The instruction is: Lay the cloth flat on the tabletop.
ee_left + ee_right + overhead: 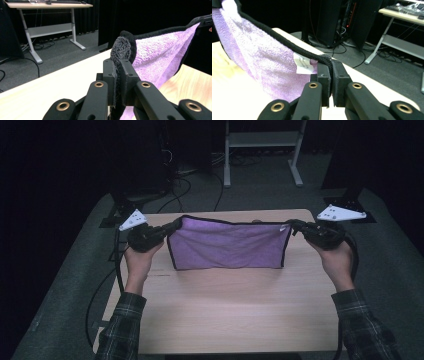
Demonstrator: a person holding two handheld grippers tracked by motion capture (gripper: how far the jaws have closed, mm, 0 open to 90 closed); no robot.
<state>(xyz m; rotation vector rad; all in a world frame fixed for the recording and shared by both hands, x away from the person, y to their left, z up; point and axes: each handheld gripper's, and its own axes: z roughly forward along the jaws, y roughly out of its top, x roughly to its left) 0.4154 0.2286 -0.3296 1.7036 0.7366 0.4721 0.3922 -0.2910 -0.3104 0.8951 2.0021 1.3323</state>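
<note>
A purple towel [227, 245] with a black hem hangs stretched above the wooden table [225, 315], its lower edge near the tabletop. My left gripper [176, 225] is shut on its top left corner, and my right gripper [291, 225] is shut on its top right corner. In the left gripper view the jaws of my left gripper [119, 65] pinch the folded black hem, and the towel [160, 57] runs off to the right. In the right gripper view my right gripper [331, 68] clamps the hem beside a white label [303, 64], and the towel [257, 57] stretches away to the left.
A white-framed desk [262, 150] stands on the grey floor beyond the table, with cables [180, 187] lying near it. Dark stands sit at the table's far left and far right corners. The near half of the tabletop lies between the person's forearms.
</note>
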